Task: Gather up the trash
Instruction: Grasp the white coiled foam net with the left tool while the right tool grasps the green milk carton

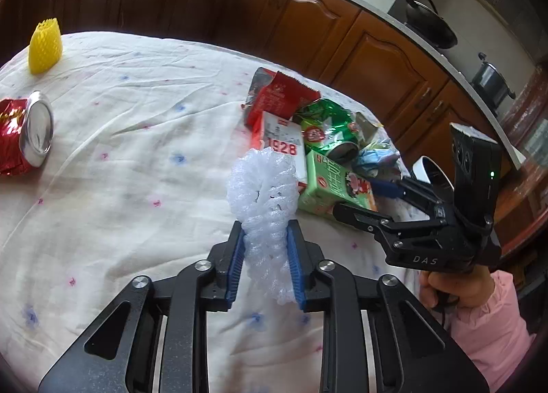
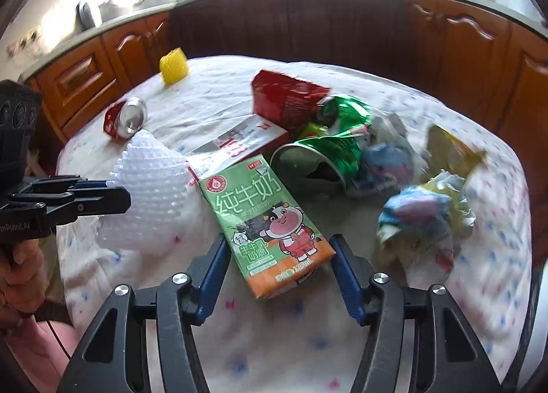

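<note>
The left gripper (image 1: 265, 256) has its jaws clamped on a white foam net (image 1: 263, 194), which bulges out above the blue pads, lifted over the cloth-covered counter (image 1: 120, 160). In the right wrist view the right gripper (image 2: 279, 273) straddles the near end of a green milk carton (image 2: 263, 218); its jaws stand just beside the carton's edges, and whether the pads press on it cannot be told. The carton lies flat on the cloth. At 12 o'clock from it sits a heap: a crushed green can (image 2: 328, 153), a red wrapper (image 2: 287, 98) and a white and red box (image 2: 239, 143). At 3 o'clock lies crumpled paper (image 2: 424, 218). A red can (image 1: 24, 136) lies on its side at 9 o'clock in the left wrist view, a yellow foam net (image 1: 45, 47) at 10 o'clock.
</note>
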